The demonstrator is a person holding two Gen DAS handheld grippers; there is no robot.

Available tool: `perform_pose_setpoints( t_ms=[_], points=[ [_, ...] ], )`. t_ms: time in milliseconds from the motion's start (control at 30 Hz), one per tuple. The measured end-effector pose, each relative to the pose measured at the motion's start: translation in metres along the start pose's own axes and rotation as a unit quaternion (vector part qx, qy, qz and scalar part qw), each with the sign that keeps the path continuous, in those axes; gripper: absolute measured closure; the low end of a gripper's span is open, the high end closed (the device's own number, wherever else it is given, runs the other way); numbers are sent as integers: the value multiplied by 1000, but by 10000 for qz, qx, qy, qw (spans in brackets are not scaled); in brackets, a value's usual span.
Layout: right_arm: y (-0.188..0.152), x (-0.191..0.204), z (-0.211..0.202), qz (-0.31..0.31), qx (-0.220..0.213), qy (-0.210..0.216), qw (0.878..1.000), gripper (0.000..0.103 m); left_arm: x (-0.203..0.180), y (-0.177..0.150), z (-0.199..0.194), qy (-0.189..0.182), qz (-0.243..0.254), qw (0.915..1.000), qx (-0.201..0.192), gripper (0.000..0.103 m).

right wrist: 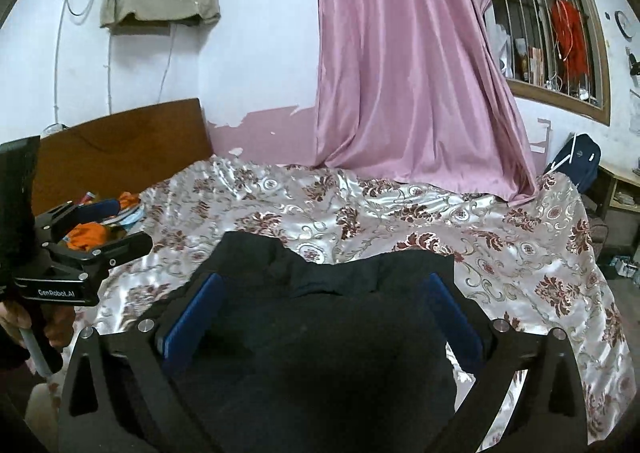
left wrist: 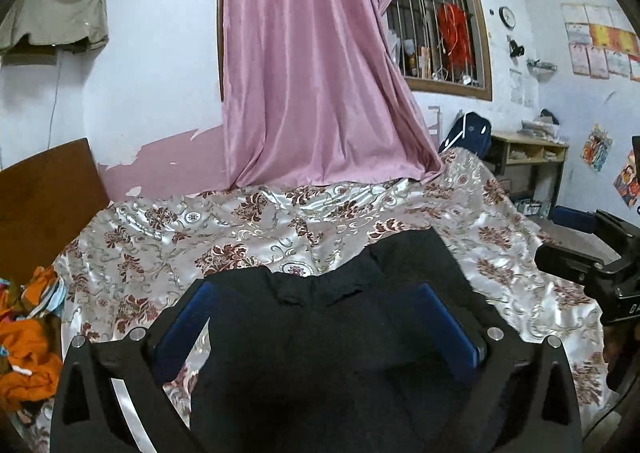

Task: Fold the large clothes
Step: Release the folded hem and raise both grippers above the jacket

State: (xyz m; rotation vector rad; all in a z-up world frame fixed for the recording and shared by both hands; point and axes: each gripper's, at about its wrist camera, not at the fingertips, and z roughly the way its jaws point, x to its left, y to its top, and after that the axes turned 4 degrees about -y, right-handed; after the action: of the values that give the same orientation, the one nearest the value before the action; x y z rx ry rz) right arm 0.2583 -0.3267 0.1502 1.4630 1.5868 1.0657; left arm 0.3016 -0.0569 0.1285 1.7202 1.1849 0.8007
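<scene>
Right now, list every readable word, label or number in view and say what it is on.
"GenRobot.AI": on the left gripper body, right wrist view.
"DA", cut off: on the right gripper body, left wrist view.
Wall papers, posters and clock: too small to read.

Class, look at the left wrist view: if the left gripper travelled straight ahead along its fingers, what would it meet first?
Most likely the black garment, which lies on the floral bedspread and fills the space between the open left gripper fingers. Beyond it comes bare bedspread, then the pink curtain. Depth is hard to judge.
</scene>
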Motion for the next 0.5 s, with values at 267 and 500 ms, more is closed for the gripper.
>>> perform_pose_setpoints(
  t_ms=[267,500],
  points=[
    [-20,14,-63,-138,-118,1,9998,3,-8,-20,-67,-47,-207,9997,-115,0],
    [-46,23,-100,-124,-85,174,9997,3,-19,-44,-106,41,-128,9999,-74,0]
  ],
)
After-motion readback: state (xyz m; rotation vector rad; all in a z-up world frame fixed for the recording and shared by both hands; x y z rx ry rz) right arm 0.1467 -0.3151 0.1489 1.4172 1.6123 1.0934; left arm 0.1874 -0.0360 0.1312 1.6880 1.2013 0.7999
